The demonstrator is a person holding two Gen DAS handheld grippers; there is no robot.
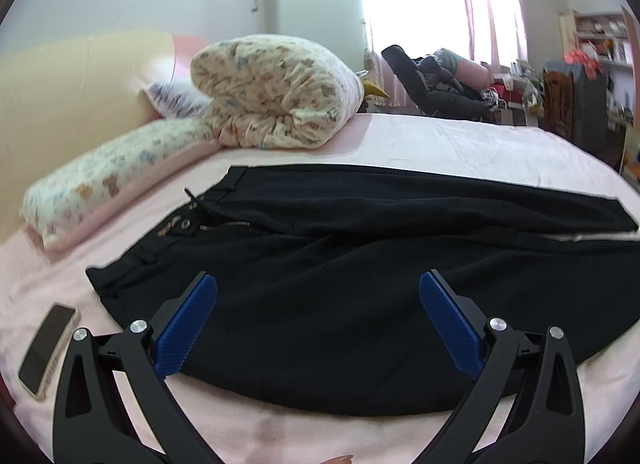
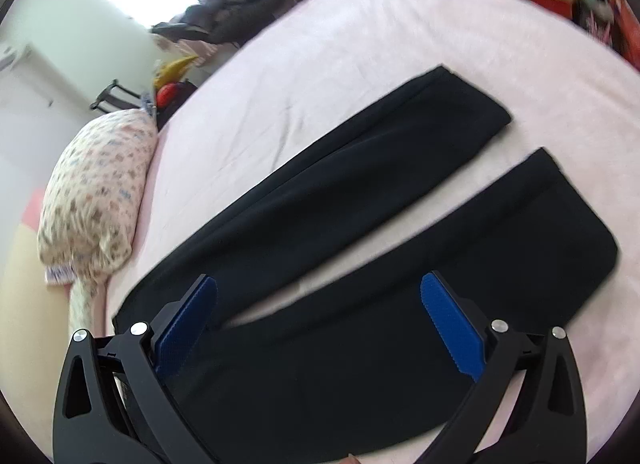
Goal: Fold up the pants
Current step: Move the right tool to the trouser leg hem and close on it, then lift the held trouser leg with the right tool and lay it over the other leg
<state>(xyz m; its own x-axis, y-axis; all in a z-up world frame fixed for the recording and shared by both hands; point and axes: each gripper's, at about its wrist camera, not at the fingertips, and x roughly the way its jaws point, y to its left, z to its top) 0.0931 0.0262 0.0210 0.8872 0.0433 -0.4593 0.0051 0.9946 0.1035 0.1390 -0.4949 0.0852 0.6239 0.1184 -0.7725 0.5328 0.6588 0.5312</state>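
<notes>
Black pants (image 1: 340, 264) lie spread flat on the pink bed (image 1: 440, 139), waistband with button and zipper at the left, legs running off to the right. My left gripper (image 1: 318, 292) hovers open over the near hip area, with nothing between its blue pads (image 1: 188, 324). The right wrist view shows the two legs of the pants (image 2: 360, 264) apart in a V, with a strip of sheet between them. There my right gripper (image 2: 320, 294) stands open above the upper part of the legs, holding nothing.
A phone (image 1: 46, 352) lies on the sheet left of the waistband. A patterned pillow (image 1: 104, 187) and a rolled quilt (image 1: 276, 91) sit at the head of the bed. A chair with dark clothes (image 1: 436, 83) and shelves stand beyond the far edge.
</notes>
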